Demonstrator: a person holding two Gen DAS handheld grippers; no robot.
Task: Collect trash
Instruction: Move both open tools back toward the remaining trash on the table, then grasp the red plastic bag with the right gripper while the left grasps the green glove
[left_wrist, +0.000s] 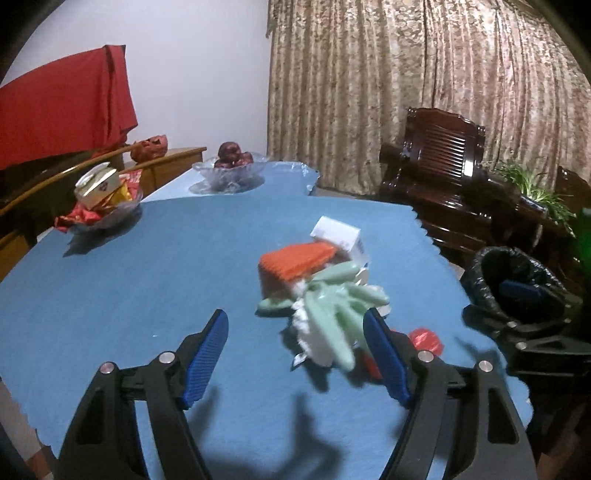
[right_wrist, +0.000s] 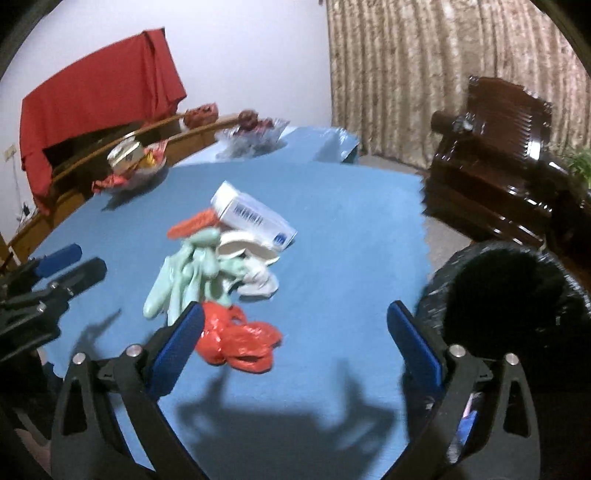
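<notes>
A pile of trash lies on the blue table (left_wrist: 129, 295): pale green gloves (left_wrist: 332, 306) (right_wrist: 188, 273), an orange sponge-like piece (left_wrist: 295, 262) (right_wrist: 192, 223), a white box (left_wrist: 341, 236) (right_wrist: 255, 218), crumpled white paper (right_wrist: 255, 266) and a red plastic bag (right_wrist: 240, 339) (left_wrist: 426, 339). My left gripper (left_wrist: 295, 358) is open and empty, just in front of the gloves. My right gripper (right_wrist: 295, 350) is open and empty, above the red bag. A bin lined with a black bag (right_wrist: 509, 306) (left_wrist: 517, 288) stands at the table's right edge.
Two glass bowls stand at the far left: one with snack packets (left_wrist: 103, 199) (right_wrist: 133, 162), one with dark fruit (left_wrist: 231, 166) (right_wrist: 255, 129). A dark wooden chair (left_wrist: 439, 166) (right_wrist: 495, 166) and a curtain stand beyond the table on the right.
</notes>
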